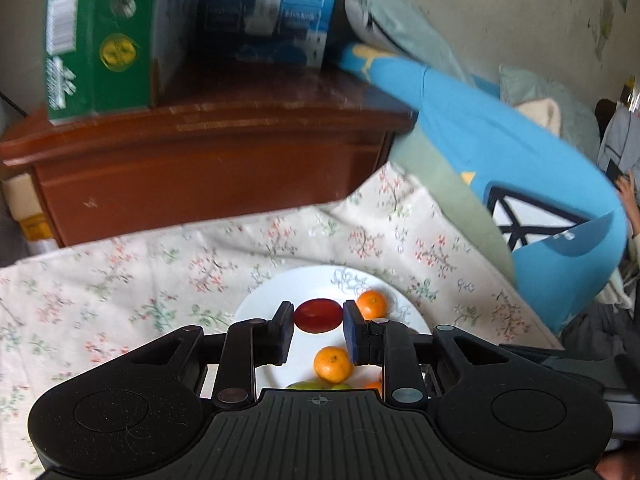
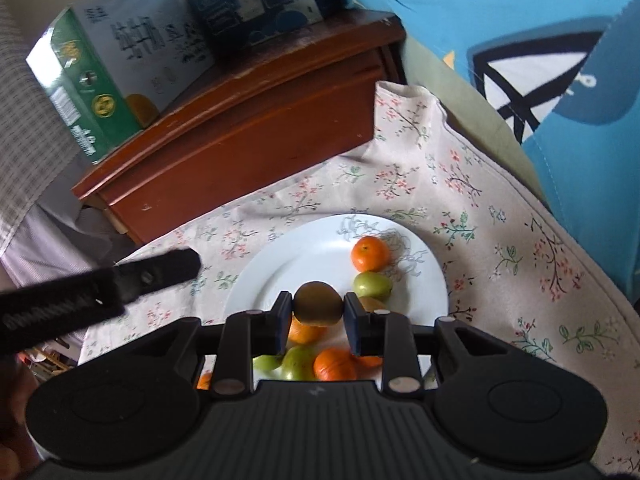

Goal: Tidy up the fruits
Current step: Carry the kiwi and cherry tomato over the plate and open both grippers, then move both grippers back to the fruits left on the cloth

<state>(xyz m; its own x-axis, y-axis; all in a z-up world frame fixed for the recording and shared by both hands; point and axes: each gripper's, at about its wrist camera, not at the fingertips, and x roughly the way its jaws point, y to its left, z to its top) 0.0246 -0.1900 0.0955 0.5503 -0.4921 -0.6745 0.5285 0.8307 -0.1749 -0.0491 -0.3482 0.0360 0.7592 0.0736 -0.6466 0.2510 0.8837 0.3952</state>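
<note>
My left claw [image 1: 319, 330] was clenched on a dark red plum-like fruit [image 1: 318, 315], its two pads pressed against the fruit's sides, above the white plate [image 1: 280, 292]. My right claw [image 2: 317, 322] gripped a brown kiwi [image 2: 317, 305] the same way, pads tight on both sides, over the near part of that plate [image 2: 272, 272].

On the plate lay the rest of the fruit. In the left wrist view one mandarin [image 1: 372, 305] sat near the far right rim and another mandarin [image 1: 333, 364] lay closer to me, with something green just showing below it. In the right wrist view a mandarin [image 2: 370, 254] rested toward the far rim, a green fruit [image 2: 372, 285] just beside it, and more orange and green fruit crowded the near rim under my claw, partly hidden. The plate had a faint grey floral drawing on its far right rim.

The plate rested on a cream floral cloth [image 2: 480, 208]. Beyond the cloth's far left corner stood a reddish-brown wooden cabinet [image 2: 248, 136]. On its top stood a green and white carton [image 2: 100, 80] with large Chinese characters I could not read, a barcode and round yellow emblems, and beside it a blue carton [image 2: 256, 8] whose print was too blurred to read. To the right lay a bright blue cushion [image 2: 540, 60] with a black and white pattern.
</note>
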